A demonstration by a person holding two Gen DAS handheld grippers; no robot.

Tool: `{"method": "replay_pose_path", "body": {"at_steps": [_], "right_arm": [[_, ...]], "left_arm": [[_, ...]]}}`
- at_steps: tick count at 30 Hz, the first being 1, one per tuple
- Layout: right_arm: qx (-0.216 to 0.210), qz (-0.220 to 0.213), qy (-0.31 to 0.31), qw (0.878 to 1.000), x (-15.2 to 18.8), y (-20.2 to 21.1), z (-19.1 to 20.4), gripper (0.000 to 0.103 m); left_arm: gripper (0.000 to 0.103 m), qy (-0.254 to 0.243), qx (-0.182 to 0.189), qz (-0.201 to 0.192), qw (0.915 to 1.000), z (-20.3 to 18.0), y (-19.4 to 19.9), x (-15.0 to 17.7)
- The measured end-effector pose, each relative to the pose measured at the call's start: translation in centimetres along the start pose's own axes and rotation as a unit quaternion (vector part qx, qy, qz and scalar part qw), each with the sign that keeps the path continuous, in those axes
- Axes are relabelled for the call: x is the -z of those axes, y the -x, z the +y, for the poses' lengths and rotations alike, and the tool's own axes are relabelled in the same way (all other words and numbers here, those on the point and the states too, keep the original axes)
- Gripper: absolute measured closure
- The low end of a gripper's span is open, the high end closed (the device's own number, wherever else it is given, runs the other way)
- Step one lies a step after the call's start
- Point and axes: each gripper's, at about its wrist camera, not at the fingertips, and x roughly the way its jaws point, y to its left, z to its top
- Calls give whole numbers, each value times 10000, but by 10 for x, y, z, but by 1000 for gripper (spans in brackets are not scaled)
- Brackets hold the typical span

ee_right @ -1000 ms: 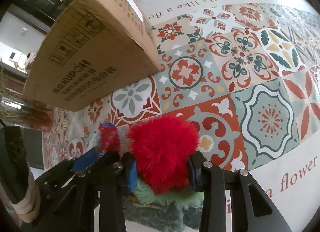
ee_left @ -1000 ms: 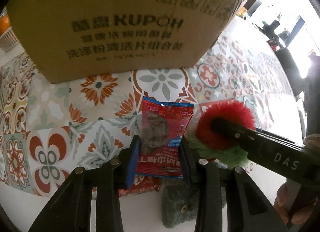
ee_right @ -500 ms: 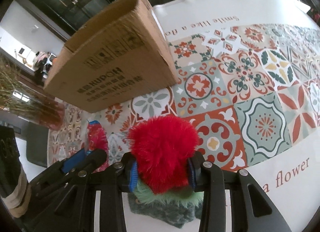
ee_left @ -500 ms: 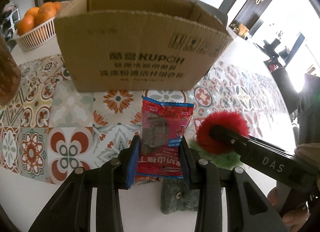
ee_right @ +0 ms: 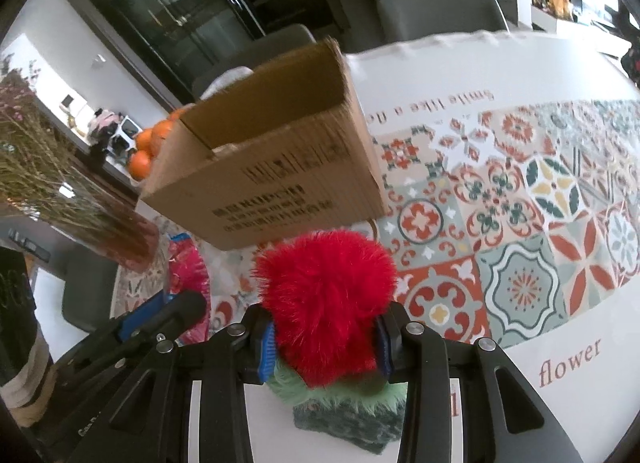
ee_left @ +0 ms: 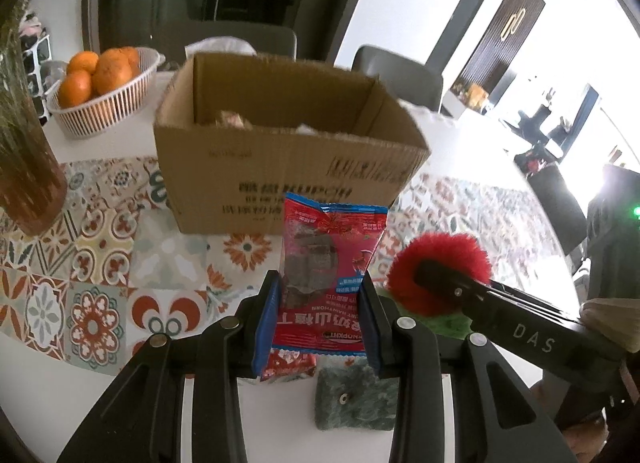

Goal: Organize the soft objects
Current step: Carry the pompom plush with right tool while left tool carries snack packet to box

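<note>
My left gripper [ee_left: 318, 303] is shut on a red snack packet [ee_left: 328, 267] and holds it up in front of the open cardboard box [ee_left: 280, 167]. My right gripper [ee_right: 326, 339] is shut on a red and green fluffy toy [ee_right: 326, 299]; it also shows in the left wrist view [ee_left: 440, 263], to the right of the packet. The box [ee_right: 280, 179] stands on the patterned tablecloth [ee_right: 520, 243] with some items inside. The packet shows at the left of the right wrist view [ee_right: 186, 275].
A white basket of oranges [ee_left: 100, 87] stands behind the box at the left. A vase of dried grass [ee_left: 24, 159] stands at the far left. A green sponge-like block [ee_left: 352, 399] lies on the table below the grippers. Chairs [ee_left: 400, 75] stand behind the table.
Both grippers have risen and drawn back from the box with their objects. The box's open top and the orange basket have come into view.
</note>
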Motion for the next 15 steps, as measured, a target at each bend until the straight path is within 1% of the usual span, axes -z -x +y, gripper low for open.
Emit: {"method": "replay_pose_path", "body": {"at_steps": [3,15], "right_arm": [[-41,-177,81,9998,-4,9,7,64],[-193,-744,352,9964,-23,42,35,64]], "left_arm": [[66,9,9,-214,9998,-2,14,-5],[66,-82,14,-788,9969,-4,51,-24]]}}
